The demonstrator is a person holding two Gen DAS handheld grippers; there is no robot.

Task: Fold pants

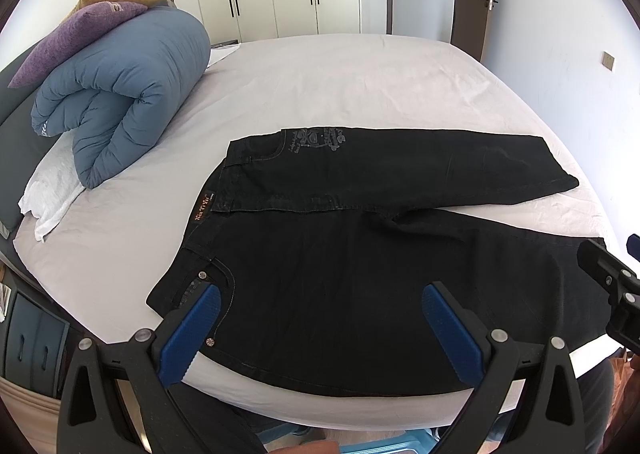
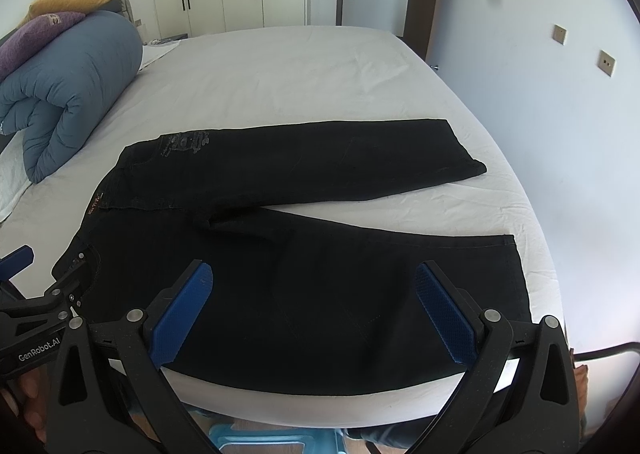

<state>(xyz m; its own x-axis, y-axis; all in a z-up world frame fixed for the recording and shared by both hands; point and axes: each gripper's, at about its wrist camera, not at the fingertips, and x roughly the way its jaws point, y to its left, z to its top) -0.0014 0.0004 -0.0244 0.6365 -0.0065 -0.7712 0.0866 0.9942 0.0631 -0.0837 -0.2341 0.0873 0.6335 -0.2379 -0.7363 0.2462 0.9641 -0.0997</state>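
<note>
2 hand-held grippers poised over black pants [image 1: 360,254] on the bed [image 1: 360,74].
Left hand-held gripper [image 1: 320,330] and right hand-held gripper [image 2: 316,314] hover spread and empty at lower frame; the pants lie flat mid-frame, legs splayed, likely for folding.

The bed [image 1: 360,78] is covered with a pale, lightly creased sheet. Black pants [image 1: 360,222] lie flat on it near the front edge, waistband to the left and both legs spread apart toward the right. At the left end a rolled blue duvet [image 1: 120,94] rests on the sheet, with a white cloth [image 1: 52,190] lying just beside it.
</note>
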